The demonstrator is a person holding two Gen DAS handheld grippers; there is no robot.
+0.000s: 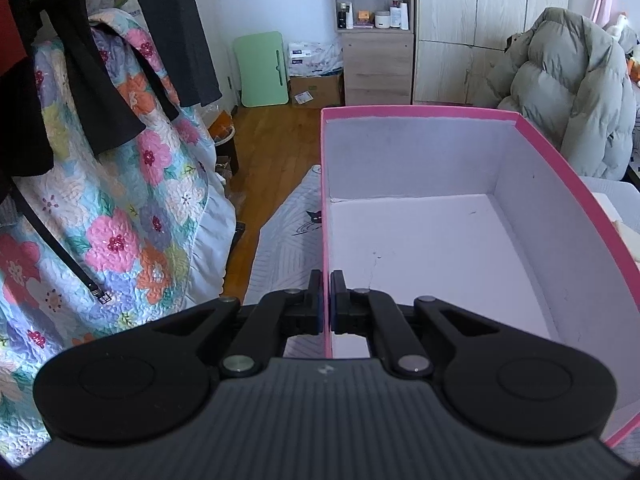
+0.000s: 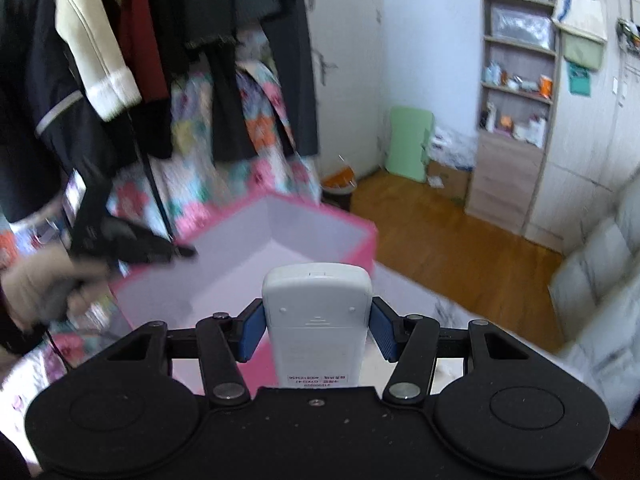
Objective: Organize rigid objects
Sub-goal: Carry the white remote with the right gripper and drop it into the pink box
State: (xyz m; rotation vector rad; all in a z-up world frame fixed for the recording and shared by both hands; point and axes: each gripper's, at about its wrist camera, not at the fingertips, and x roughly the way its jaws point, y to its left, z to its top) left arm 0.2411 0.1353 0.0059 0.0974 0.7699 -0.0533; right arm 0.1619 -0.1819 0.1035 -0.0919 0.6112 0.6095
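A pink box (image 1: 552,168) with a white, empty inside fills the right of the left wrist view. My left gripper (image 1: 326,304) is shut on the box's near left wall, one finger on each side of it. In the right wrist view my right gripper (image 2: 317,328) is shut on a white remote control (image 2: 316,312), back side up, held above the near rim of the pink box (image 2: 280,236). The left gripper (image 2: 132,246) and the hand holding it show blurred at that box's left edge.
A floral quilt (image 1: 120,208) and dark hanging clothes (image 1: 88,80) are on the left. A grey puffy coat (image 1: 568,92) lies at the right. A wooden floor (image 1: 272,152), green board (image 1: 262,70), shelf unit (image 1: 376,32) and wardrobe (image 1: 492,20) stand behind.
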